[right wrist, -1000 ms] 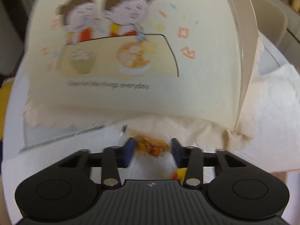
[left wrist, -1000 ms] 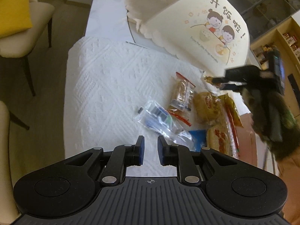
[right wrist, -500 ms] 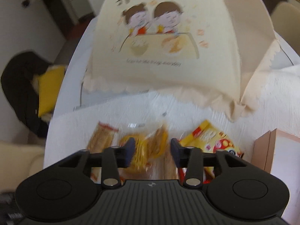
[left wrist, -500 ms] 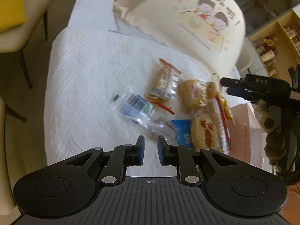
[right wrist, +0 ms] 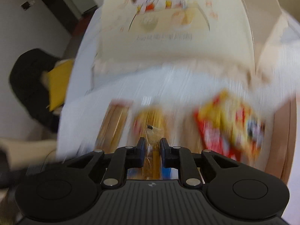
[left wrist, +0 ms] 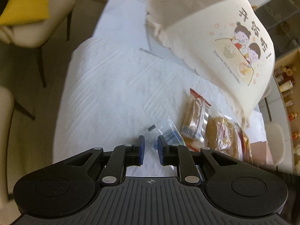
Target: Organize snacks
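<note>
Several snack packets lie on a white towel (left wrist: 116, 86): a clear packet with blue contents (left wrist: 169, 134), a brown wafer packet with red ends (left wrist: 196, 118) and a round cake packet (left wrist: 221, 133). My left gripper (left wrist: 151, 146) is shut and holds nothing; the clear packet lies just beyond its tips. My right gripper (right wrist: 152, 146) is shut on a slim clear-wrapped golden snack (right wrist: 152, 136), held above the blurred pile. Beneath it are a brown packet (right wrist: 114, 120) and a red-and-yellow packet (right wrist: 230, 121).
A cream fabric food cover (left wrist: 225, 43) with a cartoon print stands behind the snacks. A tan box (right wrist: 283, 131) sits at the right. A chair with a yellow cushion (left wrist: 28, 3) stands left of the table. Shelves of small jars (left wrist: 286, 86) are at far right.
My right gripper pulled back from the food cover, opened over the pile and shut on the golden snack. My left gripper shifted, so the snacks sit lower right; the right gripper left its view.
</note>
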Available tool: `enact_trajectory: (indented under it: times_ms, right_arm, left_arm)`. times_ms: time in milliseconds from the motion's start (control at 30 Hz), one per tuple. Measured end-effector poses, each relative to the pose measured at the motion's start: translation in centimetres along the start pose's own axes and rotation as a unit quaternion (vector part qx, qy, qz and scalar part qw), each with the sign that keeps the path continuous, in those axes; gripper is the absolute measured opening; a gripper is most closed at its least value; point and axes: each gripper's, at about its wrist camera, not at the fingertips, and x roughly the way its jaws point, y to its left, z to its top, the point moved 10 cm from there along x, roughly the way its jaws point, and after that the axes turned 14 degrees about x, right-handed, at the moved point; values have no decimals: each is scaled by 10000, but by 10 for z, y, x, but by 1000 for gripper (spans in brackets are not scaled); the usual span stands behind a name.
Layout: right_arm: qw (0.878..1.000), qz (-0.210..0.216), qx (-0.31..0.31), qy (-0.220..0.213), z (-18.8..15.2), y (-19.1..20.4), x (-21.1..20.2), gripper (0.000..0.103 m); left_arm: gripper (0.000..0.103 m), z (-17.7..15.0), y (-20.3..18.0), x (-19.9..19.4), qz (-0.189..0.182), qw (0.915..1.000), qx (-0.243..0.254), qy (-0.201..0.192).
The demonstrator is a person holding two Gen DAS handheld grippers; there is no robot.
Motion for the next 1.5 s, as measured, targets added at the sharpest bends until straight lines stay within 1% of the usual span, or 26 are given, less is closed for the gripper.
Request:
enact_trajectory:
  times_ms: [100, 167, 200, 267, 333, 367, 433, 467, 500, 533, 567, 600, 700, 733, 767, 833, 900, 933, 1000, 1133, 1200, 1300, 1333, 1400, 1467, 1500]
  right_arm:
    - [9996, 162, 209, 109, -43, -15, -18, 16]
    - [9991, 235, 318, 159, -68, -26, -27, 16]
    - [9991, 220, 341, 154, -79, -32, -32, 16]
    - [9994, 109, 316, 96, -97, -45, -39, 16]
    - [9997, -51, 231, -13, -109, -56, -43, 17]
    - [9997, -148, 175, -108, -112, -62, -46, 17]
    - [9981, -449, 12, -419, -119, -79, -53, 18]
    - [9960, -646, -91, -605, -122, -85, -57, 21]
    - [9938, -804, -185, -746, -125, -91, -60, 34]
    - [9920, -892, -251, -862, -128, -96, -62, 44]
    - [9905, -930, -276, -979, -131, -102, -65, 63]
    - [9899, -922, -229, -1055, -133, -108, -68, 68]
    - [9897, -685, 108, -1252, -132, -127, -83, 69]
    - [9879, -663, 251, -1377, -126, -136, -88, 69]
    - [9858, -663, 347, -1505, -122, -145, -94, 71]
    - [9808, -691, 492, -1754, -104, -156, -100, 72]
    - [9784, -696, 489, -1884, -83, -159, -100, 72]
    - [9786, -688, 493, -1876, -73, -158, -98, 74]
    - [9814, -395, 527, -1804, -56, -148, -91, 76]
    - [9855, -70, 357, -1659, -30, -118, -64, 76]
    - [9876, 13, 300, -1544, -26, -105, -54, 76]
    - [9883, -94, 201, -1509, -33, -98, -49, 80]
    - [9881, -157, 208, -1514, -39, -100, -50, 81]
    - [9873, -377, 252, -1524, -49, -110, -53, 85]
    - [9865, -615, 326, -1483, -62, -121, -53, 85]
    - [9861, -695, 366, -1463, -69, -127, -54, 85]
  left_arm:
    - [20, 4, -25, 10, -30, 9984, 556, 130]
    - [25, -4, -46, 17, -189, 9949, 903, 402]
    - [29, -10, -58, 19, -233, 9914, 1173, 524]
    - [31, -22, -78, 18, -166, 9839, 1643, 681]
    - [32, -38, -96, 17, -228, 9765, 1939, 910]
    - [33, -49, -106, 16, -307, 9713, 2102, 1066]
    - [33, -65, -121, 14, -279, 9622, 2421, 1213]
    - [33, -71, -126, 13, -199, 9584, 2573, 1217]
    - [34, -75, -130, 11, -100, 9560, 2689, 1171]
    - [36, -78, -131, 8, 33, 9537, 2801, 1098]
    - [38, -80, -131, 5, 202, 9519, 2884, 1018]
    - [38, -84, -129, 1, 328, 9517, 2898, 963]
    - [38, -84, -120, -9, 740, 9538, 2804, 782]
    - [34, -82, -117, -11, 835, 9561, 2712, 737]
    - [34, -83, -111, -15, 873, 9617, 2505, 686]
    - [34, -87, -103, -21, 708, 9735, 2079, 632]
    - [34, -91, -103, -23, 542, 9791, 1863, 613]
    - [34, -94, -102, -25, 486, 9802, 1823, 606]
    - [34, -99, -101, -30, 411, 9814, 1775, 598]
    - [34, -105, -98, -36, 301, 9817, 1768, 643]
    - [34, -99, -99, -42, 255, 9831, 1747, 492]
    - [34, -75, -116, -49, 29, 9830, 1830, 150]
    - [34, -65, -128, -49, -98, 9814, 1918, 77]
    - [34, -45, -166, -39, -459, 9714, 2328, 127]
    - [34, -31, -207, -22, -672, 9544, 2900, 236]
    - [34, -25, -232, -11, -762, 9417, 3267, 243]
